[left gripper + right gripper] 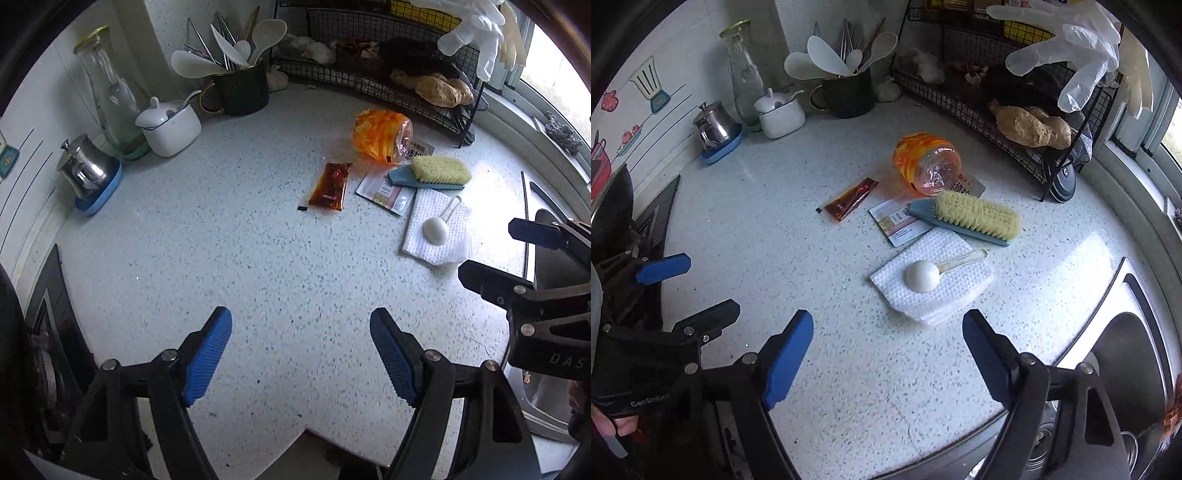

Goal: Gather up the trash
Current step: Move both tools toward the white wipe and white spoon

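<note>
Right wrist: crumpled orange plastic bottle (pixel 925 164)

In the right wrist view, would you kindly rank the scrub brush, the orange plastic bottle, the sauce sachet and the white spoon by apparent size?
1. scrub brush and orange plastic bottle: too alike to rank
2. white spoon
3. sauce sachet, though it lies farther from the camera

Printed packet (pixel 899 224) partly under brush (pixel 975 218) and napkin (pixel 934 291); sink (pixel 1130 354) cut off at right edge.
</note>
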Available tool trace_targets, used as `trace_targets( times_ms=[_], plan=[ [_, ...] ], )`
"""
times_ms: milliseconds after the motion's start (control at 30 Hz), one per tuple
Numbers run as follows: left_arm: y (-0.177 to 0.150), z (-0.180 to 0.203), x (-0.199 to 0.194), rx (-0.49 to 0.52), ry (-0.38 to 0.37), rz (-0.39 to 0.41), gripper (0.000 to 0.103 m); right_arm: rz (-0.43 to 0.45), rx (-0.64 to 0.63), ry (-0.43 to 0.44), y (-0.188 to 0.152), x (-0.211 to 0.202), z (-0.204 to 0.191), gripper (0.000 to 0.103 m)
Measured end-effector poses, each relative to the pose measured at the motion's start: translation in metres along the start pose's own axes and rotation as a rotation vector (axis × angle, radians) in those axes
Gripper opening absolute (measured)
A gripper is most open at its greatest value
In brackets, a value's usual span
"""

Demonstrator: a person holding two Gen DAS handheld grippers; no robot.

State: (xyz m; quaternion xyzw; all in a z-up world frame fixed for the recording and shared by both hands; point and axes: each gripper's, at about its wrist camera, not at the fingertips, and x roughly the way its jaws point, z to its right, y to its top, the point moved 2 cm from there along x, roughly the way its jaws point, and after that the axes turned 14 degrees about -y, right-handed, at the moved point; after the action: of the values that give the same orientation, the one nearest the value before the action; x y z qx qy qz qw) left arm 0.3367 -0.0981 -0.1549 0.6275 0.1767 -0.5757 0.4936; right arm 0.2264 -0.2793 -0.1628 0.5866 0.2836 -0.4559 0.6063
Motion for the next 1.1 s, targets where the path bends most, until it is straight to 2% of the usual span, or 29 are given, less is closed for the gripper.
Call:
trace_targets(
  times_ms=[133, 267, 367, 433, 467, 700, 833, 867, 900, 1100],
  plan=[
    [0.023, -0.005, 0.025, -0.017, -0.003, -0.023, 0.076, -0.041, 0.008, 0.014, 0.014, 0.023, 0.008, 0.082],
    [0.038, -0.013, 0.049, -0.049, -0.010, -0.050, 0.076, -0.086, 0.003, 0.012, 0.021, 0.045, 0.010, 0.071],
    [0.044, -0.016, 0.062, -0.054, 0.013, -0.072, 0.076, -0.132, -0.006, -0.001, 0.022, 0.062, 0.010, 0.061],
    [0.046, -0.016, 0.069, -0.043, 0.024, -0.086, 0.076, -0.154, -0.009, -0.003, 0.021, 0.070, 0.010, 0.059],
    [0.047, -0.016, 0.071, -0.042, 0.019, -0.089, 0.076, -0.135, -0.011, -0.008, 0.021, 0.067, 0.010, 0.059],
    [0.038, -0.017, 0.073, -0.073, -0.016, -0.109, 0.076, -0.146, -0.037, -0.030, 0.017, 0.057, 0.006, 0.052],
    [0.029, -0.022, 0.068, -0.086, -0.015, -0.110, 0.076, -0.099, -0.092, -0.061, 0.012, 0.051, -0.012, 0.047],
    [0.026, -0.023, 0.066, -0.092, -0.016, -0.110, 0.076, -0.091, -0.099, -0.052, 0.010, 0.048, -0.014, 0.039],
    [0.024, -0.024, 0.064, -0.095, -0.018, -0.108, 0.076, -0.089, -0.102, -0.051, 0.010, 0.045, -0.015, 0.024],
    [0.019, -0.012, 0.050, -0.053, -0.014, -0.099, 0.076, -0.080, -0.065, 0.008, 0.004, 0.027, -0.017, 0.023]
  ],
)
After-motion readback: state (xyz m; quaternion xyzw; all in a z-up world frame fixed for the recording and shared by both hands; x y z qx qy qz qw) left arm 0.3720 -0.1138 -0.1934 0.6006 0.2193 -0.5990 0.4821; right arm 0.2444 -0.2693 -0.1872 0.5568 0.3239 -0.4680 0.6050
